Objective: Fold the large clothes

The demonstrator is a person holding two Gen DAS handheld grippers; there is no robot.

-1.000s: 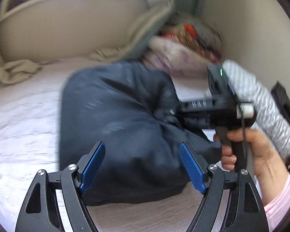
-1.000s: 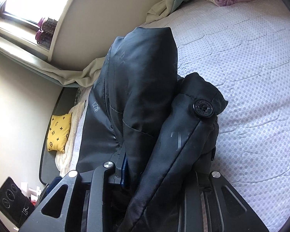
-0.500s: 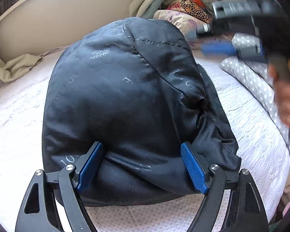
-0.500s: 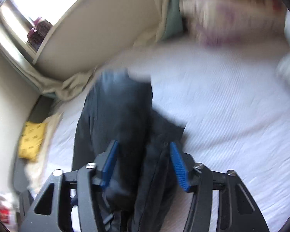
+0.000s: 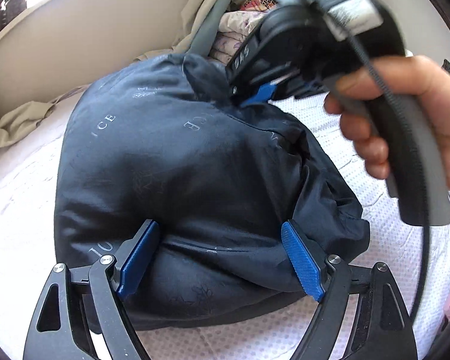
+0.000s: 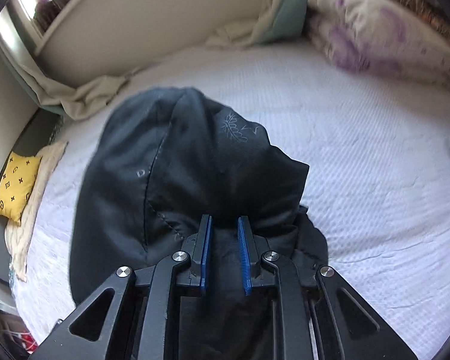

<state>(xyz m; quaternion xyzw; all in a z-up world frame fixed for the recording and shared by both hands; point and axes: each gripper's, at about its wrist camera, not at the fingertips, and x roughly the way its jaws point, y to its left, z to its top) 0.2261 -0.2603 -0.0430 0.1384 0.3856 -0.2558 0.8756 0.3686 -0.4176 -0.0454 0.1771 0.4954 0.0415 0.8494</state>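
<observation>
White quilted bedding (image 6: 360, 162) covers the bed, with a dark navy padded jacket (image 5: 177, 168) bundled at its centre. At six o'clock on the bundle, the left gripper (image 5: 222, 258) stands wide apart, blue pads flanking the fabric without pinching. At one o'clock, a hand (image 5: 405, 126) holds the right gripper (image 6: 223, 252), its jaws closing on a jacket fold.

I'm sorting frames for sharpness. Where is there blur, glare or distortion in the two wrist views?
Left wrist view: strong fisheye curvature, glare at the upper left, the dark jacket sharp, the right tool and hand slightly smeared. Right wrist view: motion blur on the floral bedding, window glare at the upper left.
</observation>
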